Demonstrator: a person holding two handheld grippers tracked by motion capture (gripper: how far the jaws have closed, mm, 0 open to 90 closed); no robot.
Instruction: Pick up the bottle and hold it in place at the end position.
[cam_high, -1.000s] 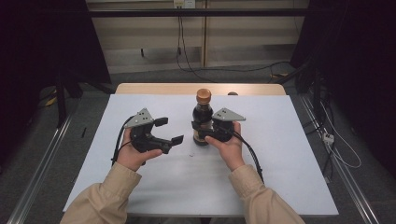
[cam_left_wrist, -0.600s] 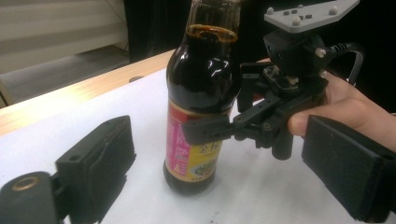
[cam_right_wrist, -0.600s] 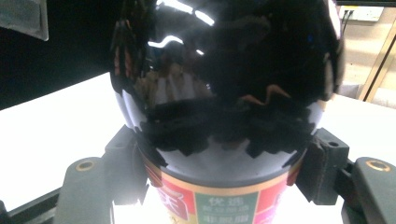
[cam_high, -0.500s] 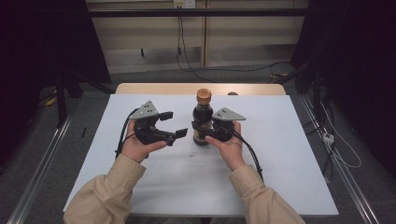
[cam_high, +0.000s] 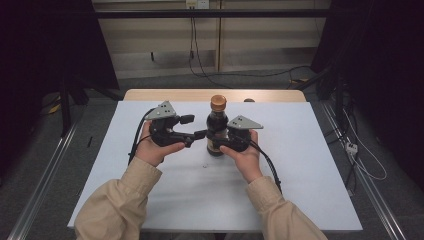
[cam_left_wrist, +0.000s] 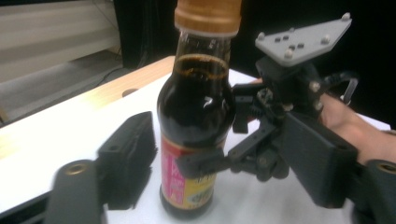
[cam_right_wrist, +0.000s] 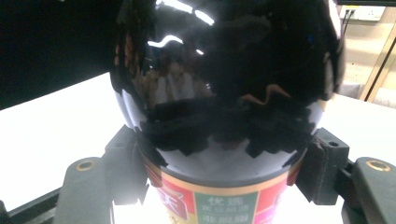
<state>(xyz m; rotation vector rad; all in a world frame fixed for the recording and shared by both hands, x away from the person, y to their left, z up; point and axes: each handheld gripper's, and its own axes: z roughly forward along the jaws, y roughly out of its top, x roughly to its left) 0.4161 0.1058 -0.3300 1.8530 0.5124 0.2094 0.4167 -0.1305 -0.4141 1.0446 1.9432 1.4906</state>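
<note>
High view shows you at the bench (cam_high: 300, 190), which is covered in white, with a dark sauce bottle (cam_high: 217, 131) standing upright near its middle, the tan cap (cam_high: 218, 102) on top. Your right gripper (cam_high: 224, 145) has its fingers closed on the bottle's lower body, at the label; in the right gripper view the two black fingers (cam_right_wrist: 125, 161) press against the bottle (cam_right_wrist: 224, 93) from both sides just above the coloured label (cam_right_wrist: 219, 205). Your left gripper (cam_high: 194, 127) comes in from the bottle's other side, level with its body, and its fingers have just been closing, yet they are not clamped on anything. In the left gripper view the bottle (cam_left_wrist: 196, 121) stands between those fingers: one finger (cam_left_wrist: 128, 156) sits just beside the label (cam_left_wrist: 187, 179) with a sliver of bench showing between them, while the other is low at the right edge, with your right gripper (cam_left_wrist: 201, 163) in front of it.
</note>
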